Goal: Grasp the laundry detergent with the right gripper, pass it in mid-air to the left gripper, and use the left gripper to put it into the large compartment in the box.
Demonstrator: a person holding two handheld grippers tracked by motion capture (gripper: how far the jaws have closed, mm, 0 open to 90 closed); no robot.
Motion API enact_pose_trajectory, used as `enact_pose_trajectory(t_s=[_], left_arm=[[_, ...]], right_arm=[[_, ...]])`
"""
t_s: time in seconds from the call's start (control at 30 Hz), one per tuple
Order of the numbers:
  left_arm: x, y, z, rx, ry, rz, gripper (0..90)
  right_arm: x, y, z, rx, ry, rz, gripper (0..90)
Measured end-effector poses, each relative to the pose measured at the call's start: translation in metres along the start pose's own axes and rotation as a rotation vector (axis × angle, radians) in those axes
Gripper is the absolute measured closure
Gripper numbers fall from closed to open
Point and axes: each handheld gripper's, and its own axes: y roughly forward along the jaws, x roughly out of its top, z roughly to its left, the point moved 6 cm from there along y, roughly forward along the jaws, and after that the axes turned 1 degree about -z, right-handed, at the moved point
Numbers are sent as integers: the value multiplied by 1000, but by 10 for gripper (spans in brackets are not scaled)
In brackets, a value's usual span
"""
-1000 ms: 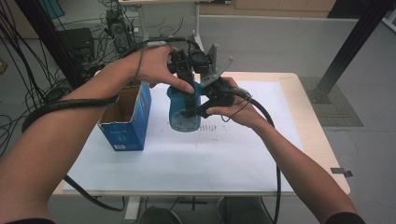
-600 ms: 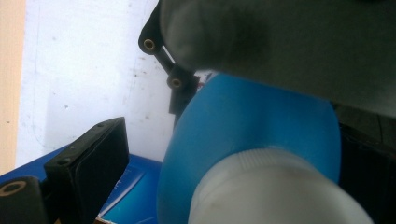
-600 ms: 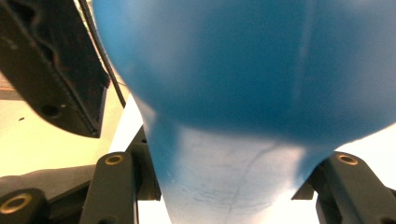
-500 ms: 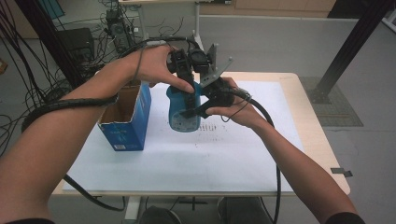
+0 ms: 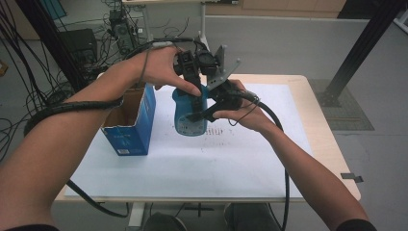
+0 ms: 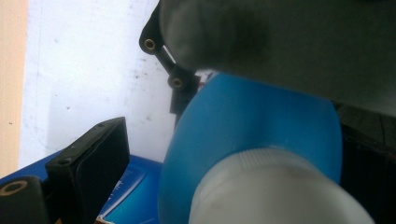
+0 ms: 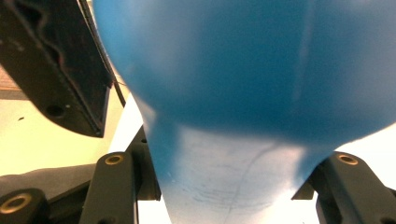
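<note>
There is 1 blue bottle (image 5: 189,113), 1 blue box (image 5: 134,120), 1 table (image 5: 308,91) w/ 1 white sheet (image 5: 202,159) on it, & 2 grippers. The bottle stands up on the sheet near the middle of the table, a bit toward 12 o'clock. The box stands just beside it at its 9 o'clock, top flaps open, near the sheet's left edge. The left gripper (image 5: 192,72) comes down on the bottle's top from 12 o'clock. In the left gripper view the white cap (image 6: 275,191) sits low & right, w/ one black jaw off to the left of it and not touching it; the other jaw is hidden, so I can't tell if this gripper is open or closed. The right gripper (image 5: 204,108) comes in from the bottle's 3 o'clock. In the right gripper view its two jaws sit tight on both sides of the bottle's thin part, so it has closed on the bottle & holds it. The two grippers are very close to each other up top, w/ little room between them. There is lots of bare sheet toward 6 o'clock & toward 3 o'clock. The table's wood edge shows past the sheet at 3 o'clock & 12 o'clock. A black cable (image 5: 279,125) trails from the right gripper along the arm toward 5 o'clock. Past the table at 11 o'clock lie many wires (image 5: 72,48) on the floor.
</note>
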Motion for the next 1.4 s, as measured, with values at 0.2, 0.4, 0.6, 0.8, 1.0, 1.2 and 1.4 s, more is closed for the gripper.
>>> enact_pose_trajectory(t_s=[0.2, 0.4, 0.6, 0.8, 1.0, 1.2, 1.4], left_arm=[[0, 0, 0, -1, -2, -1, 58], [-1, -1, 0, 1, -2, -1, 58], [-1, -1, -1, 5, -2, -2, 66], [-1, 0, -1, 4, 3, 2, 92], [-1, 1, -2, -2, 13, 5, 164], [-2, 2, -1, 7, 17, 14, 266], [-2, 2, -2, -4, 24, 16, 336]], right_arm=[[0, 0, 0, 2, -4, -1, 441], [0, 1, 1, 3, 1, 0, 441], [0, 2, 0, 1, -6, 1, 441], [0, 2, -1, 2, -5, 1, 441], [-1, 2, -1, -1, -9, 6, 441], [-1, 1, -1, -4, -12, 8, 441], [-1, 2, -1, -2, -4, 6, 441]])
